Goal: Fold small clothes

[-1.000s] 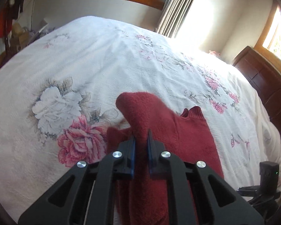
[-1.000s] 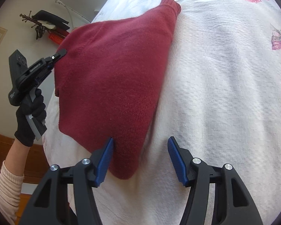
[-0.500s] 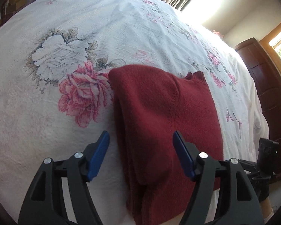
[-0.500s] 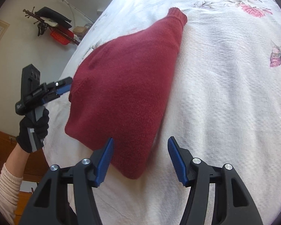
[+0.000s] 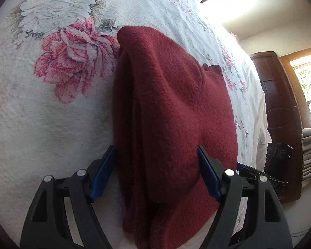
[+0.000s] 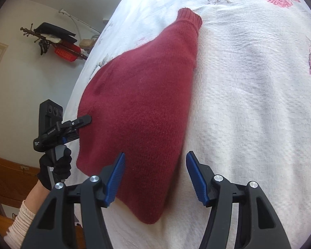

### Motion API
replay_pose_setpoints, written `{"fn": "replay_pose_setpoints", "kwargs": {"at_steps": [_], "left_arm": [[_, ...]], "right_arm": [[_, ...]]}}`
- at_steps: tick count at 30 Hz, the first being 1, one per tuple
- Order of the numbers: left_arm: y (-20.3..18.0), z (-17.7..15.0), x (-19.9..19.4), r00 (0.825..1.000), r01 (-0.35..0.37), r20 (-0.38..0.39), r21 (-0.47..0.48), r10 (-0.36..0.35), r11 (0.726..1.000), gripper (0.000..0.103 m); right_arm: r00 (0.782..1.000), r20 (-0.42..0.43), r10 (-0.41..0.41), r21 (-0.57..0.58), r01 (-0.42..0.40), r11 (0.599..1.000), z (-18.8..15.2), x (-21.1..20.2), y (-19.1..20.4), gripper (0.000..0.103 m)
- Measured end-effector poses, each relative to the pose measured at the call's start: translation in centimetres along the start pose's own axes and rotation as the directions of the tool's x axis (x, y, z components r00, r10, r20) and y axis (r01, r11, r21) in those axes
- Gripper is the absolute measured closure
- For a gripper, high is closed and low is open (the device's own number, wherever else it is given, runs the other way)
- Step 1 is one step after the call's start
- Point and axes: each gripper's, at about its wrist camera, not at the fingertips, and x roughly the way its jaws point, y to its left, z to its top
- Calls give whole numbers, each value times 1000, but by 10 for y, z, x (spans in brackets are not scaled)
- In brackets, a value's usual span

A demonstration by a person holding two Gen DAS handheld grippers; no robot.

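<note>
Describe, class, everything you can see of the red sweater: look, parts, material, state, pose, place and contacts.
The red sweater is dark red, fuzzy knit, seemingly wool. It lies folded in layers on the floral bedspread, one ribbed cuff pointing away. Neither gripper holds it: the left gripper is open around its thick folded edge, and the right gripper is open over its near corner.

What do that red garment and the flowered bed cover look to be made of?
The red garment looks like knitted wool or a wool-like yarn: fuzzy, matte, with fine knit rows and a ribbed cuff. The bed cover seems a woven cotton-type cloth, matte, with a pebbled, waffle-like texture and printed roses. The exact fibres cannot be told.
</note>
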Motion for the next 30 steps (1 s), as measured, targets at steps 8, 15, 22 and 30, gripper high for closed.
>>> {"fn": "replay_pose_setpoints", "kwargs": {"at_steps": [8, 15, 22, 30], "left_arm": [[-14, 7, 25, 998, 51, -41, 69, -48, 996, 27], [-18, 6, 29, 1000, 5, 3, 56, -6, 998, 61], [-37, 3, 18, 997, 74, 32, 29, -75, 997, 72], [-100, -32, 0, 983, 184, 4, 99, -185, 978, 72]], "right_arm": [[999, -3, 43, 32, -43, 999, 21, 22, -10, 32], [989, 13, 149, 135, -150, 980, 36, 47, -16, 28], [984, 60, 165, 71, -169, 983, 32, 14, 4, 60], [981, 85, 175, -17, -174, 985, 10, -61, 24, 61]]}}
